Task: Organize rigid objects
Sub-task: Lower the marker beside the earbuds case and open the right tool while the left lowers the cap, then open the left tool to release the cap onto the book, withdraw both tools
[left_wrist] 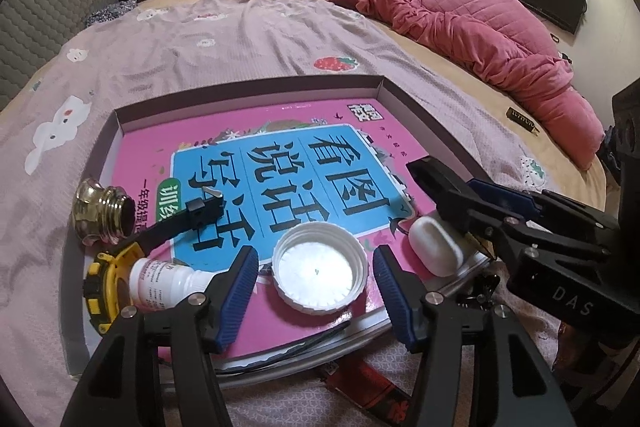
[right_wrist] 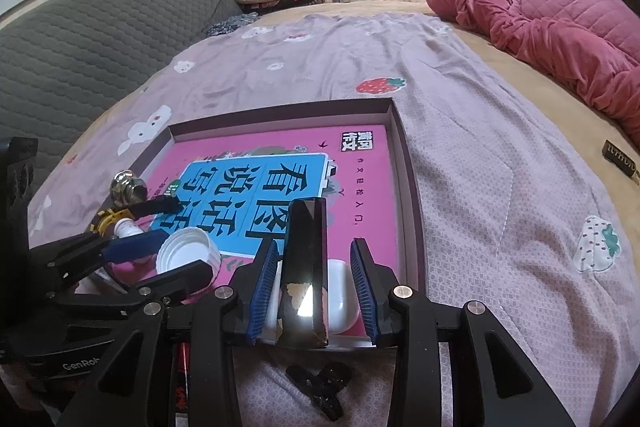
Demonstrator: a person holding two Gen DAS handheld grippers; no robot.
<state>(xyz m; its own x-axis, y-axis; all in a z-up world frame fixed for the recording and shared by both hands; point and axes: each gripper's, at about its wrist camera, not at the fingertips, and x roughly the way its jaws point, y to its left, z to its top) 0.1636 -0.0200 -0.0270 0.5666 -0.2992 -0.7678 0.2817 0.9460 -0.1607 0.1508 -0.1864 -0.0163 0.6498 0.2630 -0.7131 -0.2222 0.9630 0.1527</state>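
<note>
A shallow box lid (left_wrist: 248, 87) (right_wrist: 280, 115) lies on the bed and holds a pink book (left_wrist: 152, 163) (right_wrist: 360, 195). A white bottle cap (left_wrist: 320, 267) (right_wrist: 188, 255) lies upside down on the book. My left gripper (left_wrist: 316, 279) is open around the cap, not touching it. A white earbud case (left_wrist: 436, 247) (right_wrist: 340, 303) lies at the book's near right. My right gripper (right_wrist: 316, 291) (left_wrist: 460, 203) stands open, with a long black glossy block (right_wrist: 306, 267) between its pads, resting against the left pad.
A brass fitting (left_wrist: 104, 211) (right_wrist: 128, 187), a yellow-and-black watch (left_wrist: 104, 283) and a small white bottle (left_wrist: 160, 283) lie at the lid's left. A black clip (right_wrist: 320, 383) and a red packet (left_wrist: 376, 387) lie on the sheet in front. A pink quilt (left_wrist: 460, 19) is far right.
</note>
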